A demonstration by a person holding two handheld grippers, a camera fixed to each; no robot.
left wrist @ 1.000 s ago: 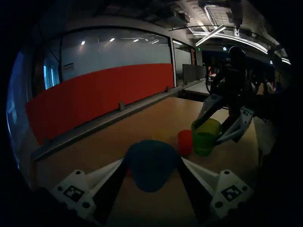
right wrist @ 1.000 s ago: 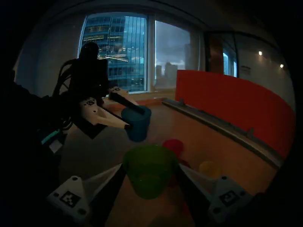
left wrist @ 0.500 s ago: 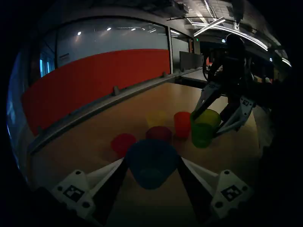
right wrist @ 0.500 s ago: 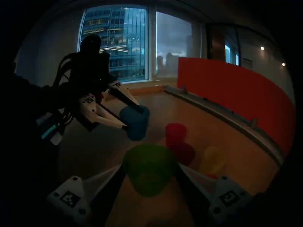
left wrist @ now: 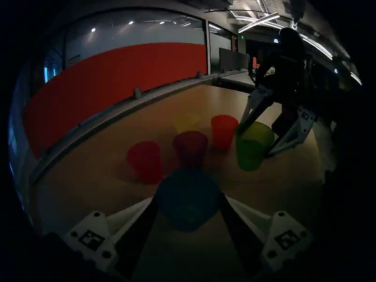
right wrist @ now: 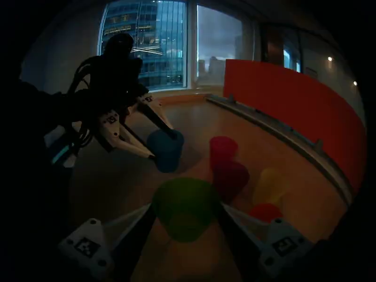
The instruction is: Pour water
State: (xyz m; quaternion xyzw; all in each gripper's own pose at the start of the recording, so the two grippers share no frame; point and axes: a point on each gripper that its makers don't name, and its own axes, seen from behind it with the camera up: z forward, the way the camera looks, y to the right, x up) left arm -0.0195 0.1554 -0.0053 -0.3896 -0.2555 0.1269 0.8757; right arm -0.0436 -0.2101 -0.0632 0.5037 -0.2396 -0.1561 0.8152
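- The left gripper [left wrist: 188, 198] is clamped on a blue cup [left wrist: 188, 210]. The right gripper [right wrist: 185, 209] is clamped on a green cup [right wrist: 185, 220]. Both cups hang low over the counter [left wrist: 286, 188], apart from each other.
- A red cup [left wrist: 145, 160], dark red cup [left wrist: 190, 145], orange cup [left wrist: 223, 131] and yellow cup [left wrist: 186, 122] stand clustered nearby, so a careless swing while bringing the rims together could topple them.
- Tipping too early, with the rims apart, would likely spill onto the counter.
- In this dim light I cannot tell which cup holds water.
- The left gripper view shows the green cup side-on, just beside the orange cup. The right gripper view shows the blue cup side-on against a window [right wrist: 145, 42].
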